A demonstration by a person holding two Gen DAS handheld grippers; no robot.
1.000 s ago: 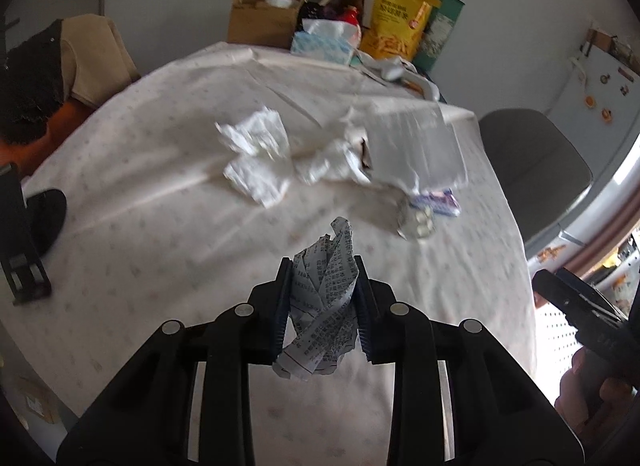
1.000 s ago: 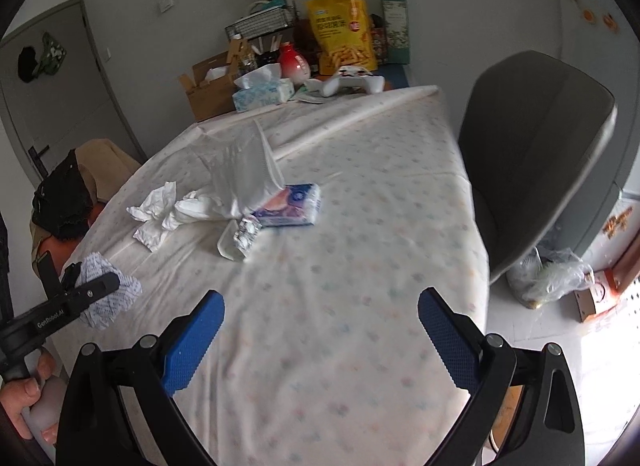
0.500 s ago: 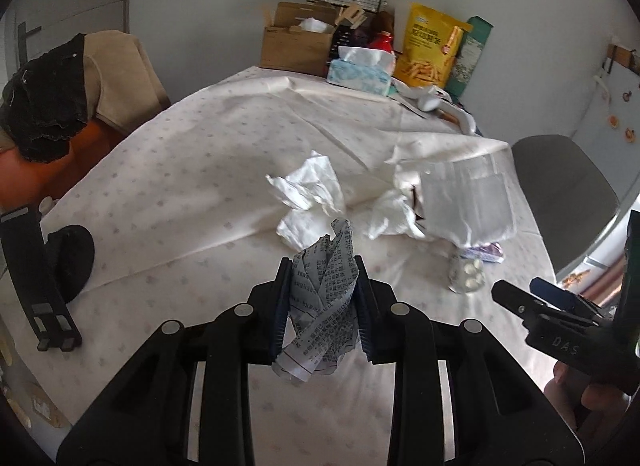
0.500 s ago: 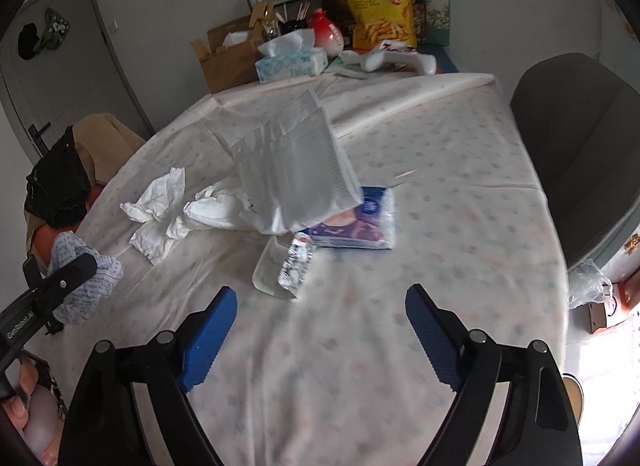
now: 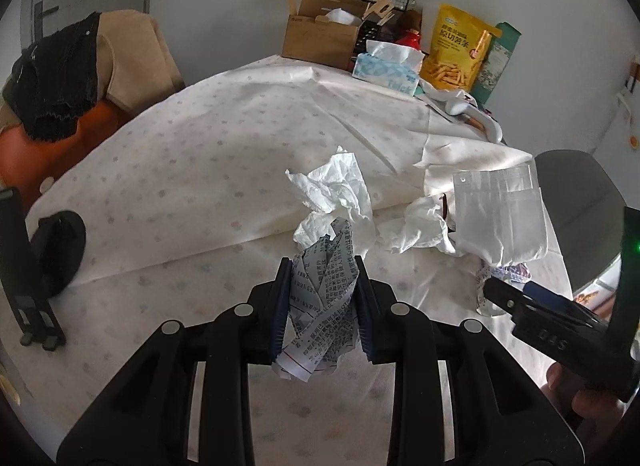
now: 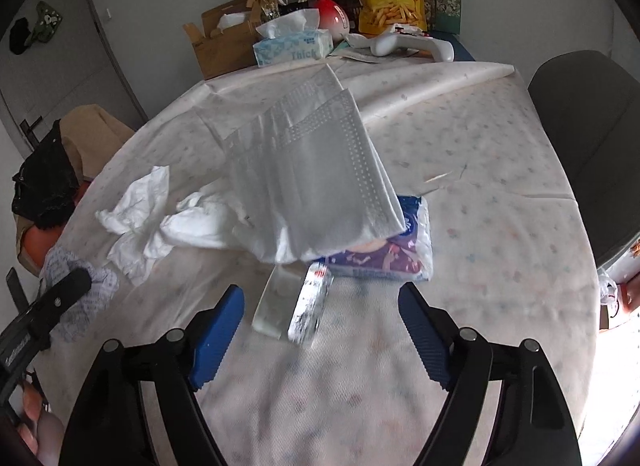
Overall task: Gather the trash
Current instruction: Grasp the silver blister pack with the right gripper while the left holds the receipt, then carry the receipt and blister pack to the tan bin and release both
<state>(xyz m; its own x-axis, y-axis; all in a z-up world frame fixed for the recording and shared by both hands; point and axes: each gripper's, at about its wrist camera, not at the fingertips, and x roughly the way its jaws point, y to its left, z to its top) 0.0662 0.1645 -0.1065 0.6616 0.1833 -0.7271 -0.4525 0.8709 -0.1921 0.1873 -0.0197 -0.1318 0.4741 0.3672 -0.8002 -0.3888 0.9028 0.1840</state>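
Two grippers over the littered cloth-covered round table

Left gripper pinches a crumpled printed paper slip above the table's near edge; right gripper hangs with jaws wide apart over a silvery foil blister strip mid-table, beside a flat white paper napkin and crumpled white tissues. Everything here looks light and soft; the foil seems thin and slippery, so gripping across its narrow width looks best.

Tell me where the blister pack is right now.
In the right wrist view, the blister pack lies on the tablecloth just ahead of the open right gripper, beside the purple tissue packet.
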